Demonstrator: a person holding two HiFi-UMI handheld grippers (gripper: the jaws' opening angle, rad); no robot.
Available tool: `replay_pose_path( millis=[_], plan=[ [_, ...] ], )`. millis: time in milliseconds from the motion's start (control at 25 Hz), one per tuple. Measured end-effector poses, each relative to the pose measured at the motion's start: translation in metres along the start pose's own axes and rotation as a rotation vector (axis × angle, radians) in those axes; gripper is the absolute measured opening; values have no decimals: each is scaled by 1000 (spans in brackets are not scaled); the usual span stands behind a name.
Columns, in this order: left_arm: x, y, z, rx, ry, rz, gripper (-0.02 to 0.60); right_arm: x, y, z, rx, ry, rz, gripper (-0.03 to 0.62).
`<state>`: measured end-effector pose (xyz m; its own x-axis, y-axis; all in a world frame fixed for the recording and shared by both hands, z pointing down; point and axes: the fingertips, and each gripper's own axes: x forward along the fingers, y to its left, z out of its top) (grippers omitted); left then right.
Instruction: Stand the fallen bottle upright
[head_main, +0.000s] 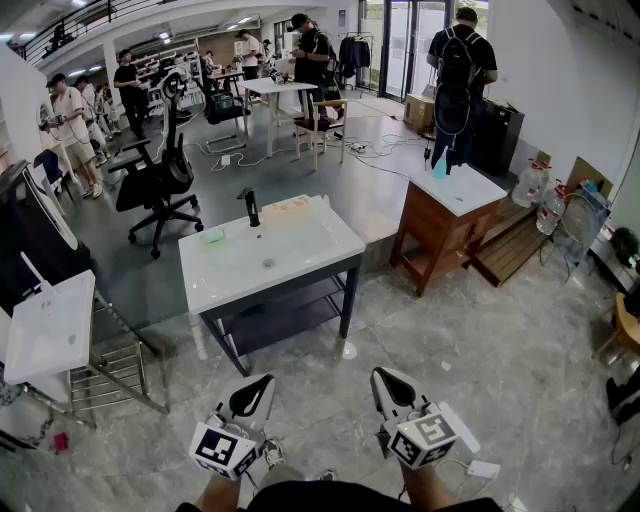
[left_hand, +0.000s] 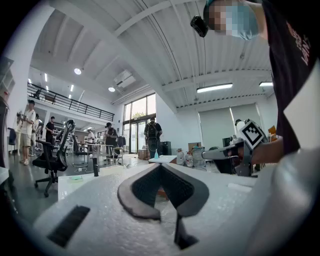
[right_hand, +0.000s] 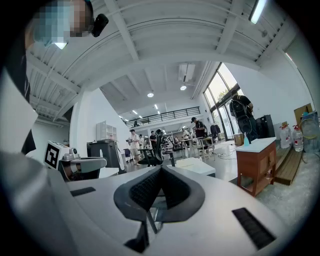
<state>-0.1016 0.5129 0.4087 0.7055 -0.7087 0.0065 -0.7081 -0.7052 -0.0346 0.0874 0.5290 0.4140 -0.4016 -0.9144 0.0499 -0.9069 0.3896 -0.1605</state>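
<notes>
Both tools sit low and near, just in front of the person, pointing level toward the white counter (head_main: 300, 268) that stands further off across the tiled floor (head_main: 480, 340). The left hand-held gripper (head_main: 252, 393) has its jaws closed together with nothing between them. The right hand-held gripper (head_main: 392, 385) is the same, jaws together and empty. Neither is near the counter yet.

No fallen bottle can be made out for certain. The likeliest candidate is a pale orange-tinted shape (head_main: 290, 208) lying flat at the far edge of the counter, just right of the black tap (head_main: 252, 208). It is too small and washed out to be sure. A small green item (head_main: 213, 236) lies to the tap's left. On the wooden cabinet (head_main: 440, 230) to the right, a teal bottle (head_main: 440, 168) already stands upright, so it is probably not the one meant.

If the pale shape is the bottle, it looks like thin, light plastic. That would be easy to lift but smooth, and on its side it could roll on the glossy top toward the basin or off the far edge. A firm squeeze might dent it. The sound grip is probably across the body's width, a little above the middle toward the neck, so that it swings base-down when raised.
</notes>
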Motion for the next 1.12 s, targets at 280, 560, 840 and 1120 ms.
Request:
replay_pose_path(
  millis=[280, 560, 840, 1120],
  plan=[
    [5, 2, -1, -9, -5, 3, 20, 5, -6, 2, 2, 8, 6, 2],
    [16, 27, -12, -32, -7, 12, 21, 30, -13, -1, 24, 10, 2, 3],
    [53, 78, -17, -15, 8, -62, 26, 92, -22, 12, 99, -62, 3, 5],
    [87, 143, -16, 43, 32, -132, 264, 168, -26, 31, 198, -126, -9, 145]
  ],
)
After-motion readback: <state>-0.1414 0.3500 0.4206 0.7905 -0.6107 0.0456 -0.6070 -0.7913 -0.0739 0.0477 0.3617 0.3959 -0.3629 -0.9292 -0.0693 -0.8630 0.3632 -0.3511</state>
